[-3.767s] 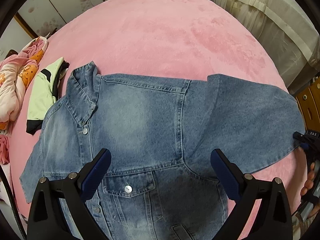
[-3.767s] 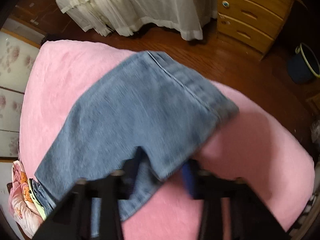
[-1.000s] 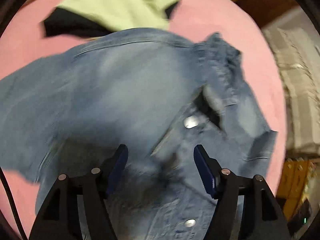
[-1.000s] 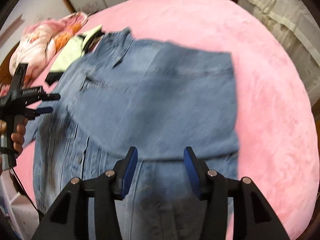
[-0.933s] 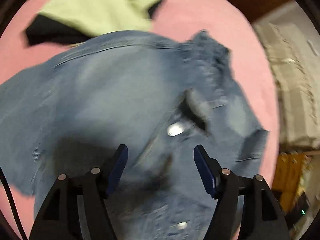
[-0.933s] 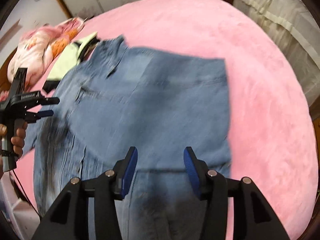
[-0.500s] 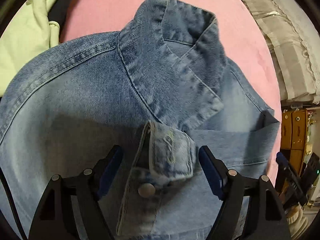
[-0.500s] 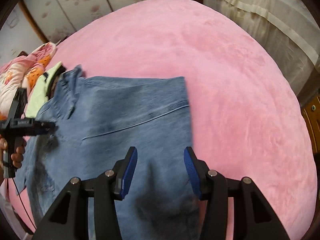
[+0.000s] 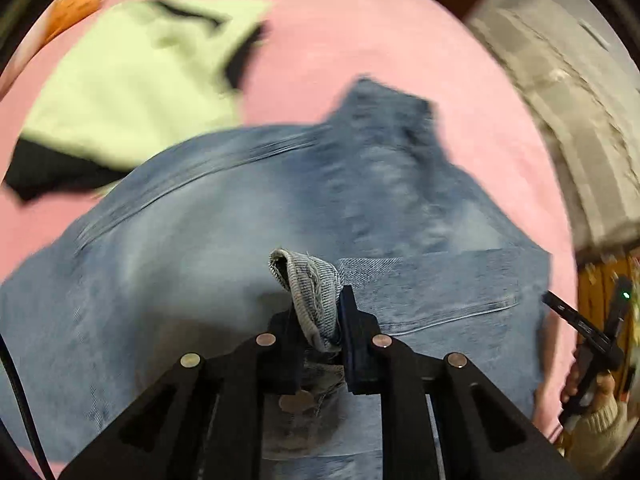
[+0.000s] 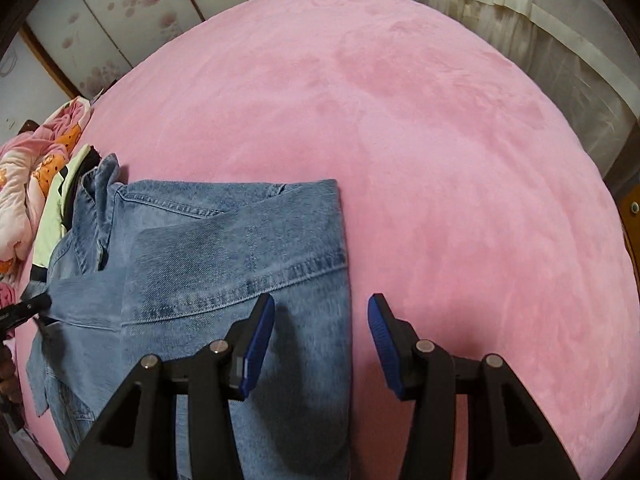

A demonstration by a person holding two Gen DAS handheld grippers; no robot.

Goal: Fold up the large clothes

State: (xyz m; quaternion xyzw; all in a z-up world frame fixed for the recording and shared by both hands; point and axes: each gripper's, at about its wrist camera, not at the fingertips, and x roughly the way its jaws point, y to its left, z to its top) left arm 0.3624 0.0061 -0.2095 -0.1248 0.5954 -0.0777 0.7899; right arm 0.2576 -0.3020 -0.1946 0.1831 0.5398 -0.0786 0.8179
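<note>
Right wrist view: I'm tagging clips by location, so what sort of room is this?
Most likely a home bedroom: a wide bed under a pink plush cover, a wooden dresser beside pale curtains, and floral sliding doors behind.

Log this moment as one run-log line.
left gripper: shut on denim jacket cuff | right gripper: open, over jacket's edge | surface: pink bed

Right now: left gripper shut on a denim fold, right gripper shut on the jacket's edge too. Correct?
Not quite. The left gripper is shut on a fold of the denim jacket, but the right gripper is open and holds nothing; the right wrist view shows its jaws spread over the jacket's edge and the pink blanket.
</note>
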